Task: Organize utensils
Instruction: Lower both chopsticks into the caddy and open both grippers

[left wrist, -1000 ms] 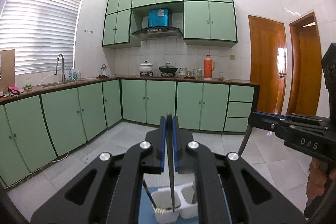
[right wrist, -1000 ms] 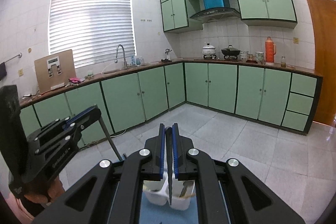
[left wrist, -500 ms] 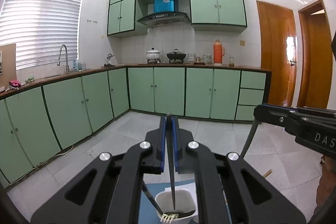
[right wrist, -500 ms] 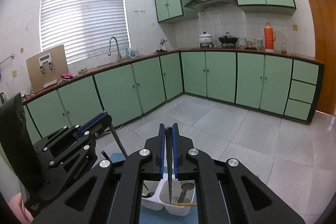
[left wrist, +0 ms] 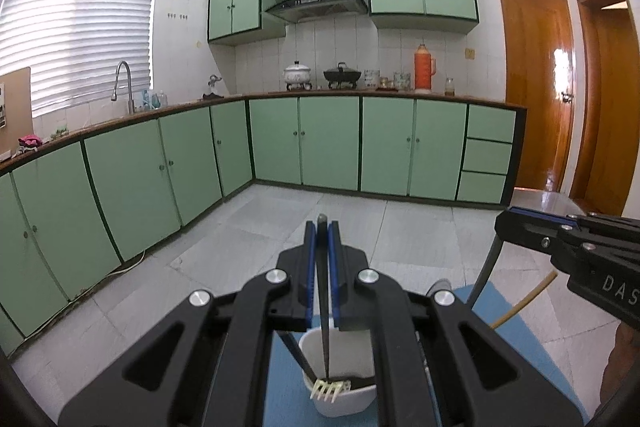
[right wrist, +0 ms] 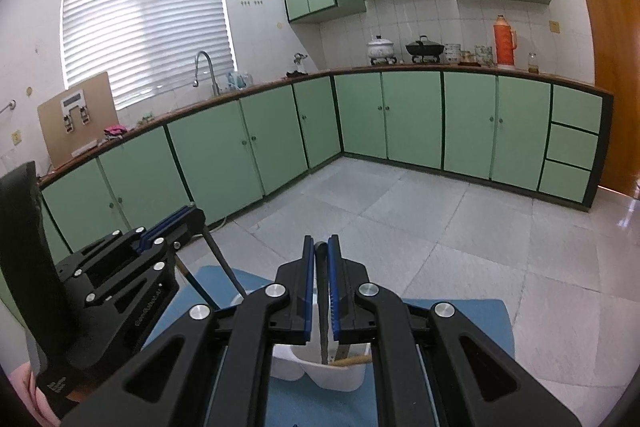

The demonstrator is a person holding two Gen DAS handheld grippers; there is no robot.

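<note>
My left gripper (left wrist: 321,227) is shut on a black-handled fork (left wrist: 325,339). Its pale tines (left wrist: 326,388) hang over the rim of a white utensil holder (left wrist: 344,403) on a blue mat (left wrist: 516,339). Another dark utensil handle (left wrist: 296,355) leans in the same cup. My right gripper (right wrist: 321,247) is shut on a dark utensil handle (right wrist: 323,319) that reaches down into the white holder (right wrist: 320,373). A wooden-handled utensil (right wrist: 352,360) lies across that compartment. The left gripper (right wrist: 188,217) shows at the left of the right wrist view, the right gripper (left wrist: 504,223) at the right of the left wrist view.
A wooden chopstick (left wrist: 524,301) lies beyond the mat's right edge. Green cabinets (left wrist: 328,143) run along the far walls with pots and an orange thermos (left wrist: 424,67) on the counter. A sink tap (right wrist: 204,67) stands at left. Wooden doors (left wrist: 536,83) stand at right.
Both grippers have shifted over the white holder with their utensils. The fork's tines now sit lower at the cup's near rim, and the right utensil reaches deeper into its compartment.
</note>
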